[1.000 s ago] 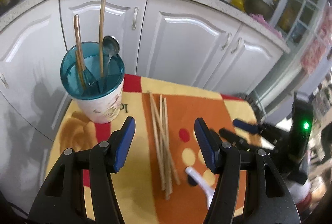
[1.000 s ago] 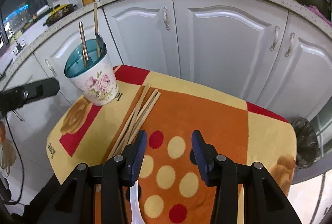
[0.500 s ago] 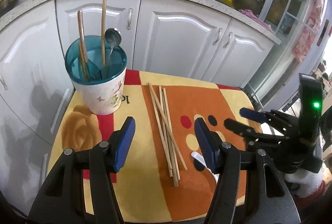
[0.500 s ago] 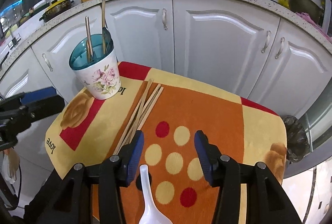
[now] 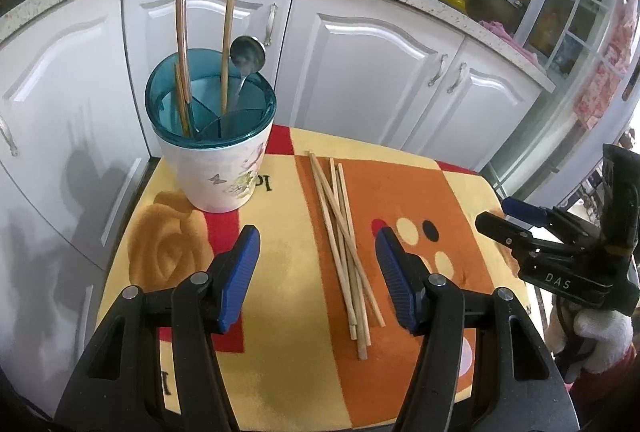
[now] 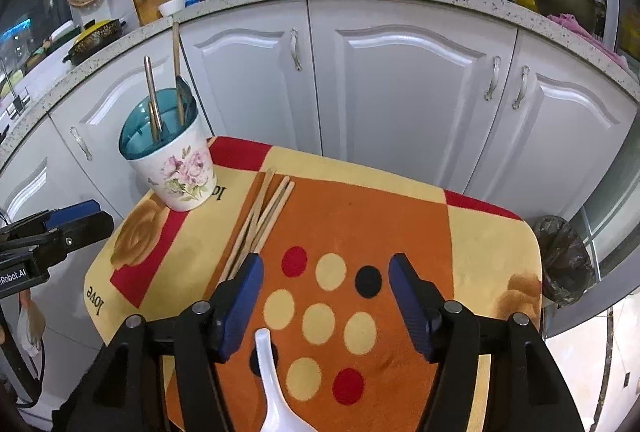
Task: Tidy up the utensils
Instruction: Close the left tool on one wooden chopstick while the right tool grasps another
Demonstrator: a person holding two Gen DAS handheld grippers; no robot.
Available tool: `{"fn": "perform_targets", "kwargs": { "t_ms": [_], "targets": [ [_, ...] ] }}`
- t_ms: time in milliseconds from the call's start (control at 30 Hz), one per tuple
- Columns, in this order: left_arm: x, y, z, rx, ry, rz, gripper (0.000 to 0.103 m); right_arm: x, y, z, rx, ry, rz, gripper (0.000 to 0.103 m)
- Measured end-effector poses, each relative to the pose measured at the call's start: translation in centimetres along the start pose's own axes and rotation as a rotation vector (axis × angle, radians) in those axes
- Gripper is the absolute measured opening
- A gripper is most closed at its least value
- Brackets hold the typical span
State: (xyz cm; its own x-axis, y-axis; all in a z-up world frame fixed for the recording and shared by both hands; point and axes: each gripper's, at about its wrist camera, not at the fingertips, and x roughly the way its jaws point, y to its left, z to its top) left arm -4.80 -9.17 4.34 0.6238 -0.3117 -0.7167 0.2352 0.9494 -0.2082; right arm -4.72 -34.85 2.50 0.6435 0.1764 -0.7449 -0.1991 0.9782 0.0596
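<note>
Near the bench's far left corner, the utensil holder is already keeping three chopsticks and a metal spoon. Loose chopsticks are lying mid-bench, with a white spoon lying at the near edge. The right tool, having just been opening, and the left tool are hovering spread and empty.

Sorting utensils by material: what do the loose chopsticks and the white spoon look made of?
Chopsticks: pale tan, matte sticks, likely bamboo or wood. Spoon: smooth, glossy, uniformly white, so plastic or glazed ceramic; the look cannot settle which.
</note>
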Motion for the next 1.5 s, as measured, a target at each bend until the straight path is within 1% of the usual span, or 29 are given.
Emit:
{"fn": "perform_targets", "kwargs": {
  "t_ms": [167, 233, 267, 400, 533, 600, 633, 767, 833, 900, 1000, 1033, 1067, 1100, 1167, 1233, 1367, 1500],
  "targets": [
    [0.7, 0.9, 0.6, -0.009, 0.004, -0.012, 0.060, 1.2, -0.7, 1.0, 0.030, 0.013, 0.025, 0.063],
    [0.8, 1.3, 0.8, -0.014, -0.005, -0.012, 0.061, 1.5, -0.8, 1.5, 0.022, 0.010, 0.039, 0.063],
    [0.8, 1.6, 0.9, -0.020, -0.007, -0.013, 0.063, 1.7, -0.8, 1.8, 0.012, 0.012, 0.043, 0.063],
    [1.5, 2.6, 1.0, -0.029, 0.009, -0.018, 0.065, 3.0, -1.4, 2.3, -0.003, 0.045, 0.035, 0.063],
    [2.8, 3.5, 0.8, -0.027, 0.039, -0.022, 0.065, 4.9, -2.5, 2.1, 0.060, 0.083, 0.092, 0.063],
    [3.4, 3.8, 0.7, -0.029, 0.053, -0.026, 0.065, 6.1, -2.5, 1.9, 0.079, 0.111, 0.118, 0.056],
    [3.7, 3.9, 0.6, -0.030, 0.062, -0.029, 0.065, 6.8, -2.4, 1.9, 0.082, 0.125, 0.133, 0.050],
    [4.9, 4.1, 0.3, -0.030, 0.088, -0.022, 0.065, 9.5, -0.8, 2.4, 0.096, 0.172, 0.203, 0.044],
    [5.3, 4.4, 0.1, -0.038, 0.099, -0.019, 0.065, 10.6, 0.4, 2.9, 0.087, 0.183, 0.227, 0.044],
    [5.7, 4.7, -0.1, -0.048, 0.110, -0.017, 0.065, 12.6, 2.3, 3.4, 0.067, 0.218, 0.255, 0.044],
    [6.3, 4.5, -0.4, -0.043, 0.131, -0.014, 0.065, 15.7, 4.6, 3.6, 0.031, 0.277, 0.229, 0.044],
    [6.5, 4.4, -0.5, -0.030, 0.138, -0.012, 0.065, 16.5, 5.0, 3.4, 0.014, 0.291, 0.194, 0.043],
    [6.5, 4.2, -0.5, -0.021, 0.139, -0.008, 0.065, 16.8, 4.9, 3.0, 0.003, 0.293, 0.145, 0.038],
    [6.7, 4.0, -0.6, -0.010, 0.139, -0.007, 0.065, 16.4, 4.5, 2.8, 0.006, 0.270, 0.142, 0.036],
    [7.1, 3.8, -0.6, 0.005, 0.148, -0.015, 0.065, 15.8, 3.0, 2.3, 0.022, 0.279, 0.124, 0.036],
    [7.8, 3.5, -0.6, 0.019, 0.163, -0.025, 0.065, 15.0, 0.8, 1.6, 0.043, 0.296, 0.087, 0.036],
    [9.9, 2.0, -0.1, 0.051, 0.184, -0.044, 0.065, 13.5, -3.0, 1.1, 0.155, 0.284, 0.119, 0.036],
    [12.5, 0.9, 0.6, 0.080, 0.208, -0.016, 0.064, 12.9, -3.9, 1.9, 0.175, 0.250, 0.155, 0.036]
  ]
}}
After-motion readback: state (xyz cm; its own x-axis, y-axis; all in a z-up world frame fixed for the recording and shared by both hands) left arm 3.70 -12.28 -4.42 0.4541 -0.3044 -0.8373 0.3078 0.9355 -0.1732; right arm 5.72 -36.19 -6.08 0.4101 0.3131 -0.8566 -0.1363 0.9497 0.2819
